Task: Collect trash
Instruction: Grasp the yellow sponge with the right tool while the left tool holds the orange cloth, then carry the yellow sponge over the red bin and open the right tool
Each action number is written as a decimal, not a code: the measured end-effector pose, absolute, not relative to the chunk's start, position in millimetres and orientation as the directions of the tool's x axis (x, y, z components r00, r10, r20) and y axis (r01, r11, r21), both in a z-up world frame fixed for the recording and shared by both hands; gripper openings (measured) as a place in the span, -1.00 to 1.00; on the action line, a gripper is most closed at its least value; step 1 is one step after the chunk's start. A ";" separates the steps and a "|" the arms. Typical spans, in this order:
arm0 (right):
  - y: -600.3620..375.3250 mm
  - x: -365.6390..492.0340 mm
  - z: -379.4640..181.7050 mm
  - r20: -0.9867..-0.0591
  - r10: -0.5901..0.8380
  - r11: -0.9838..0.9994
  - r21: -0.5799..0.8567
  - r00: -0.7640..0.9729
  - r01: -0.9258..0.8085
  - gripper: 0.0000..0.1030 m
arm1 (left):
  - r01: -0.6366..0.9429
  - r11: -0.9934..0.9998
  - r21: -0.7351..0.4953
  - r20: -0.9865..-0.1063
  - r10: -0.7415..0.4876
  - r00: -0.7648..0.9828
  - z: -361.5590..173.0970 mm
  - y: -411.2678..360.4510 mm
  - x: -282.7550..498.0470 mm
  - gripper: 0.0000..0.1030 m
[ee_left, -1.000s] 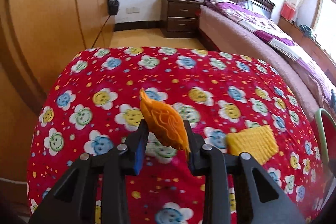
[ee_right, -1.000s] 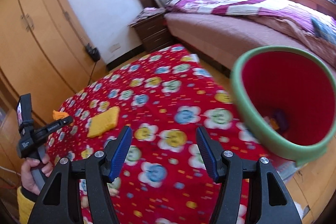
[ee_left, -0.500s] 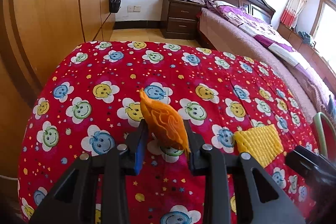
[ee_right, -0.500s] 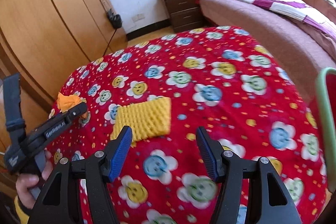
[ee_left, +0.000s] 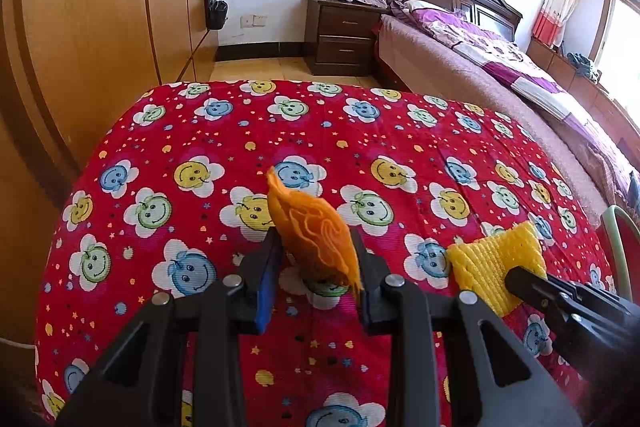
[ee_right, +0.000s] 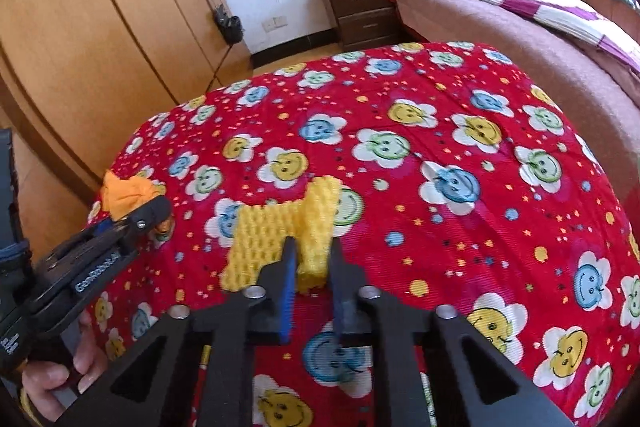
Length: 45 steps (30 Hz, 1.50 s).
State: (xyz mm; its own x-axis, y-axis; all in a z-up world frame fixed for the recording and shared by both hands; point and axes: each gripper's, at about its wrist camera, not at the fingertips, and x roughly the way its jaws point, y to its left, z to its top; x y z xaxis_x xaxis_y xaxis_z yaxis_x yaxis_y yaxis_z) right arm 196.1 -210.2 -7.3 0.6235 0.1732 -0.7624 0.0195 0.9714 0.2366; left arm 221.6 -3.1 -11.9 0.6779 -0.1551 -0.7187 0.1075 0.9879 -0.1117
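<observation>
My left tool [ee_left: 316,259] was clamped on the orange scrap [ee_left: 314,231], which stood up between its two fingers and rose above their tips, clear of the red cloth [ee_left: 192,131] spread over the tabletop. From my right side, that same tool [ee_right: 132,223] showed at the far left over the cloth's near-left corner, with the scrap [ee_right: 126,193] bunched at its tip and my left hand [ee_right: 60,375] gripping the handle below.

My right tool [ee_right: 312,267] was closed on the yellow foam net [ee_right: 276,227], pinching its near right edge so that this part was bunched up between the fingers, while the rest of the net spread flat on the cloth to the left of and beyond the tool. In the left view the net [ee_left: 492,263] lay just to the right of my left tool, with the tip of the right tool [ee_left: 520,279] reaching onto its near edge.

A green rim of the bin [ee_left: 618,251] showed at the far right, beyond the cloth's edge. The bed [ee_right: 500,11] lay ahead and to the right, well apart from both tools.
</observation>
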 end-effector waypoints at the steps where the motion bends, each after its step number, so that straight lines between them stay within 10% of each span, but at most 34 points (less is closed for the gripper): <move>1: -208.7 194.0 -5.4 -0.757 0.165 0.974 0.225 0.632 0.015 -0.79 | 0.111 0.987 -0.115 -0.716 -0.160 0.679 -11.5 -3.0 221.1 -0.37; 45: -401.5 -9.9 73.5 -0.505 -0.151 0.850 0.372 0.850 0.372 -0.81 | 0.374 0.900 -0.225 -0.659 -0.423 0.622 59.1 -96.6 139.6 -0.37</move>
